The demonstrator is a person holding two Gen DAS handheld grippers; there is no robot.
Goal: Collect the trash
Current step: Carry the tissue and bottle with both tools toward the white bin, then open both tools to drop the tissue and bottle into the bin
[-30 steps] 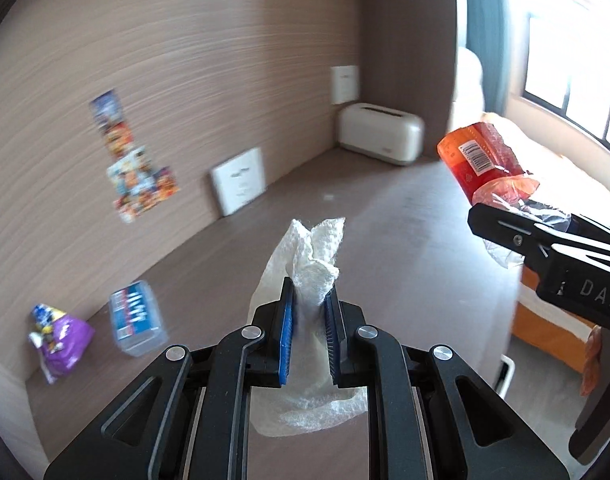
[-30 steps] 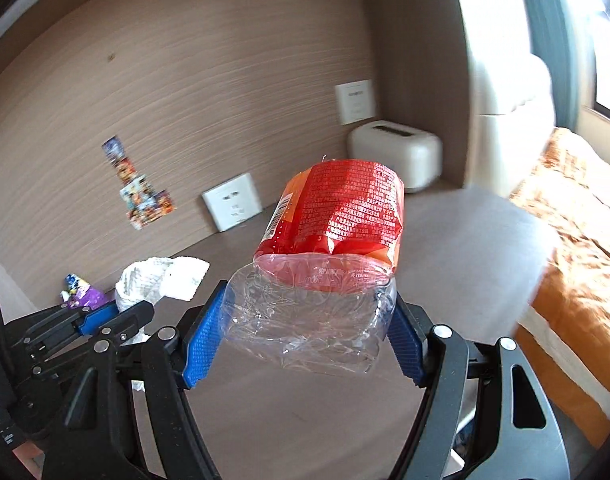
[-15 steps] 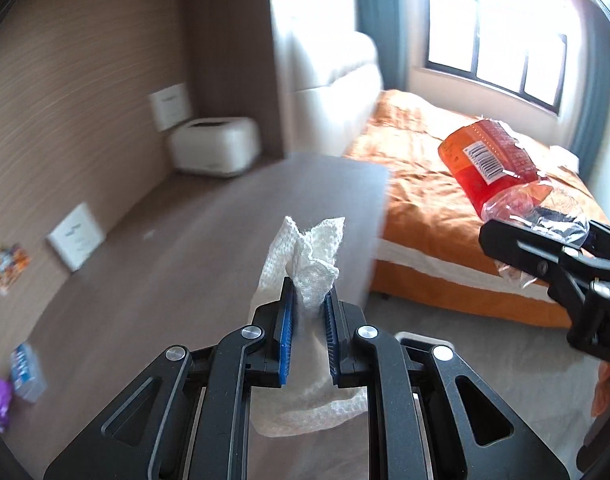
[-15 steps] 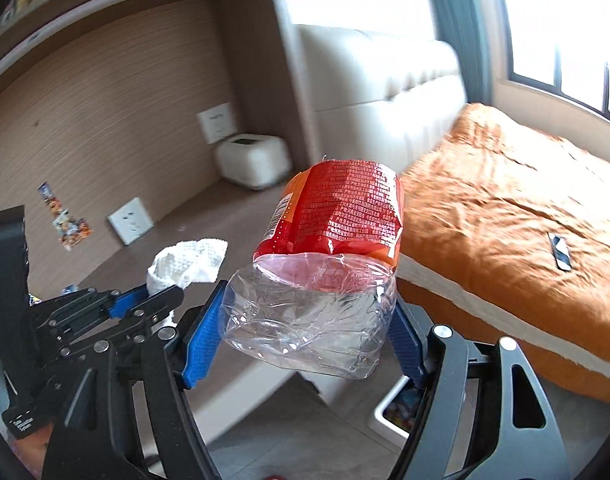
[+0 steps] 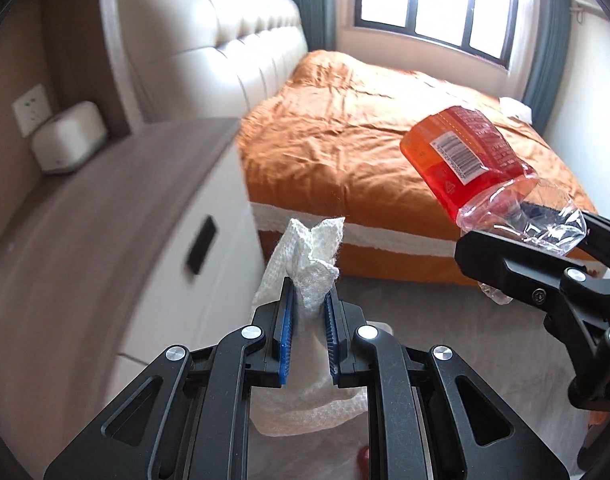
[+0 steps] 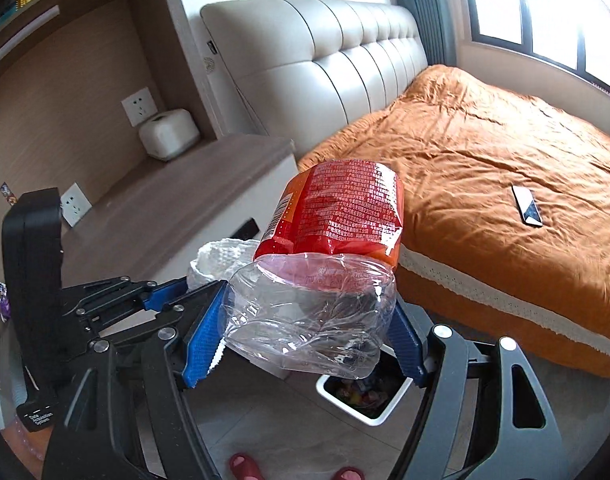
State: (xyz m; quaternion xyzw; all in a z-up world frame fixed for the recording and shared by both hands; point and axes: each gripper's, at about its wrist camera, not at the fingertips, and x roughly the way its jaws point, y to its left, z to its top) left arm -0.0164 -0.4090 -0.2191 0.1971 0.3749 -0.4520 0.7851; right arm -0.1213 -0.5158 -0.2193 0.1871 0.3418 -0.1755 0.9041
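Note:
My left gripper (image 5: pixel 308 312) is shut on a crumpled white paper towel (image 5: pixel 311 264), held in the air off the end of the wooden counter (image 5: pixel 85 216). My right gripper (image 6: pixel 305 332) is shut on a crushed clear plastic bottle with a red label (image 6: pixel 329 240); the bottle also shows in the left wrist view (image 5: pixel 473 160), to the right of the towel. A white trash bin (image 6: pixel 361 396) with wrappers inside stands on the floor below the bottle. The left gripper (image 6: pixel 165 296) and the towel (image 6: pixel 221 256) show at the left of the right wrist view.
A bed with an orange cover (image 6: pixel 505 184) and a padded headboard (image 6: pixel 325 60) fills the right. A white cabinet (image 5: pixel 201 248) carries the counter, with a white box (image 6: pixel 169 132) and wall sockets (image 6: pixel 139 106) at its back. A phone (image 6: pixel 527 204) lies on the bed. Red slippers (image 6: pixel 245 466) are on the floor.
Both grippers have swung right, away from the counter and its wall, toward the bed and the floor. The trash bin has come into view below the bottle. Both grips are unchanged.

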